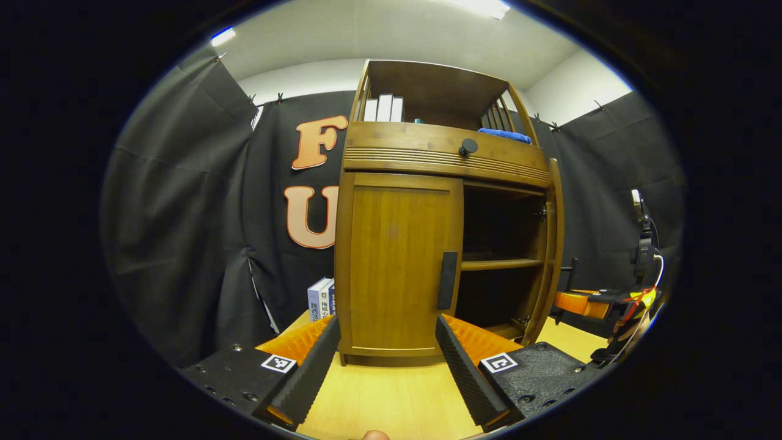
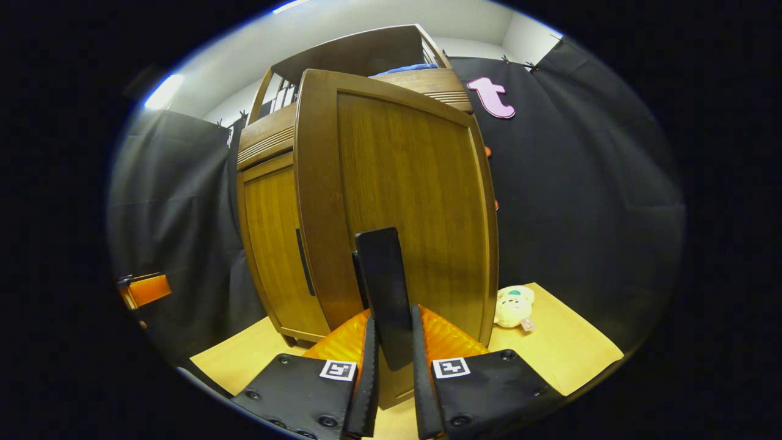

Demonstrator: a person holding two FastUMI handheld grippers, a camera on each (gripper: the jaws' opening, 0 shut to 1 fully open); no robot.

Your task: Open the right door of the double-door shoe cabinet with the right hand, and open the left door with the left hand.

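A: While the right gripper (image 2: 394, 391) sits at 6 o'clock in the right gripper view, what's it doing?

B: Its fingers are clamped on the right door handle (image 2: 385, 293), one each side. That dark vertical bar runs up from the fingers toward centre. The grip is there so the right door (image 2: 403, 201) can be swung. Door's already well out from the cabinet, its face turned to the camera.

A: Left one?

B: Left gripper (image 1: 388, 366) at 6 o'clock of the left gripper view, fingers spread wide, nothing between them. I'd say they're parted so they can take the left door handle (image 1: 447, 280), which stands just past the finger at 5 o'clock, up toward centre. No contact yet.

A: Left door?

B: Left door (image 1: 397, 269) flat and closed, dead centre. Right of it, at 3 o'clock, the open bay with an inner shelf (image 1: 501, 264). Shoe cabinet (image 1: 440, 162) stands on the bench (image 1: 391, 397).

A: Clutter?

B: Plush toy (image 2: 513, 307) on the bench at 4 o'clock in the right gripper view, beside the swung door, apart from it. Books (image 1: 321, 298) at 8 o'clock beside the cabinet in the left gripper view. Farther up, a drawer knob (image 1: 468, 146) at 12 and a blue cloth (image 1: 504, 135) on the top shelf at 1.

A: Stage?

B: Right door half done or better, left not started, my read.
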